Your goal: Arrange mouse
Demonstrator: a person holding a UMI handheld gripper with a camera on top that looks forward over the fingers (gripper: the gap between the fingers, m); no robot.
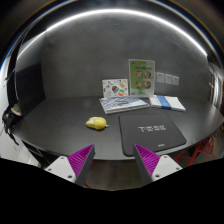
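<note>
A small yellow mouse [96, 123] lies on the dark table [55, 125], beyond my fingers and a little to the left of the gap between them. A dark mouse mat [147, 133] with faint lettering lies to the right of the mouse, its near edge reaching between my fingers. My gripper [113, 161] is open and empty, its magenta pads [80, 158] spread wide well short of the mouse.
Several leaflets and booklets [125, 102] lie on the table behind the mouse and mat. An upright printed card [142, 78] stands at the back against the wall. A dark cable or object [10, 120] lies at the table's left edge.
</note>
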